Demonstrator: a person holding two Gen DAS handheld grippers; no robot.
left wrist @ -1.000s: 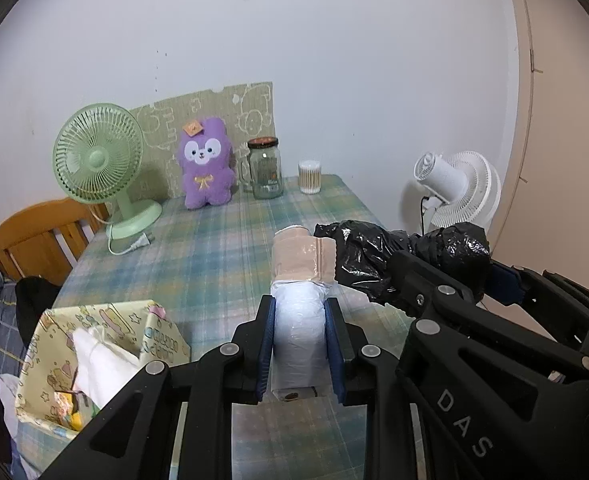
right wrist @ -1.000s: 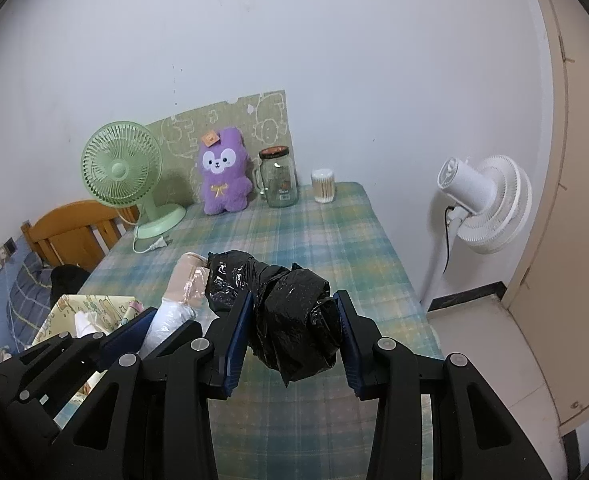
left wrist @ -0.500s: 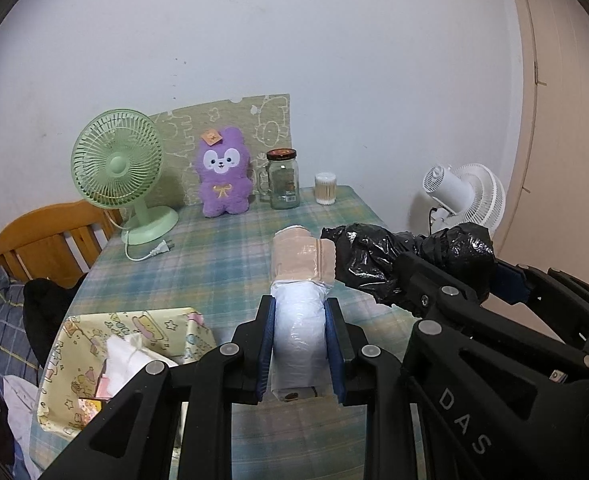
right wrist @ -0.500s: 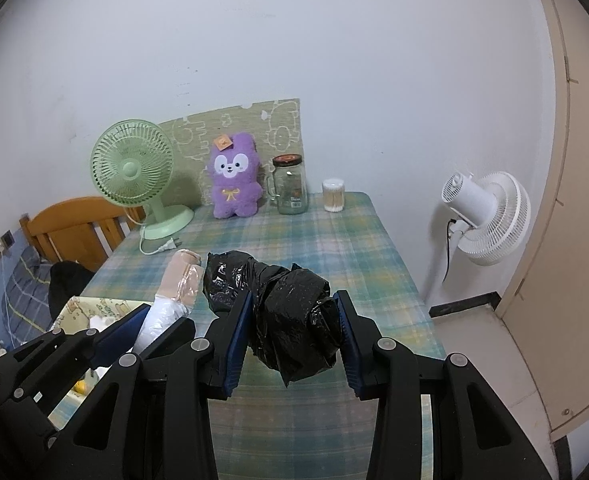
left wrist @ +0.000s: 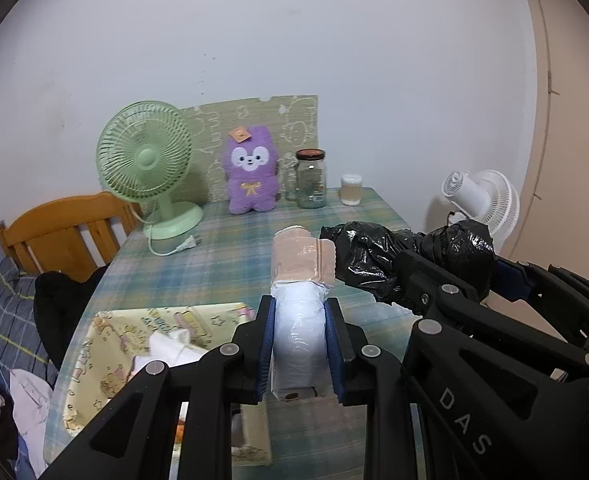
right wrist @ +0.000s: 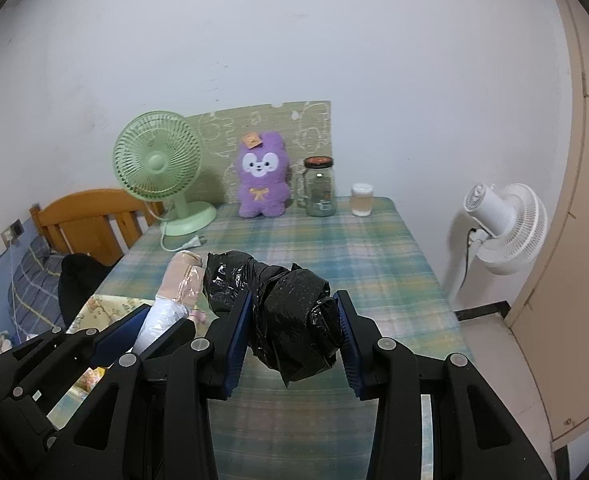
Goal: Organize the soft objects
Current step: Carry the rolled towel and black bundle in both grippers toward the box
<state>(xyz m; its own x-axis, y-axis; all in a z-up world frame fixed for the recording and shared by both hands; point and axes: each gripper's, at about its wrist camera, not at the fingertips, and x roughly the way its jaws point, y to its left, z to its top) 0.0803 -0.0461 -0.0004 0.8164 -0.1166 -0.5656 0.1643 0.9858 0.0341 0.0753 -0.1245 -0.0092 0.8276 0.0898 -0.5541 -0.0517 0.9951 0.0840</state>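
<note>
My left gripper (left wrist: 299,312) is shut on a white roll with a beige paper band (left wrist: 299,276) and holds it above the plaid table (left wrist: 222,256). The roll also shows in the right wrist view (right wrist: 176,292). My right gripper (right wrist: 294,312) is shut on a crumpled black plastic bag (right wrist: 290,312), held above the table just right of the roll. The bag also shows in the left wrist view (left wrist: 378,256). A yellow patterned fabric box (left wrist: 106,356) with white soft items inside sits below and left of the left gripper.
At the table's far end stand a green desk fan (left wrist: 150,168), a purple plush toy (left wrist: 252,176), a glass jar (left wrist: 311,180) and a small cotton-swab tub (left wrist: 351,190). A wooden chair (left wrist: 62,232) is at the left. A white fan (right wrist: 502,228) stands right.
Both grippers, still holding their objects, have risen and pulled back from the table; the fan, plush and jar look farther away. More of the yellow box shows at lower left.
</note>
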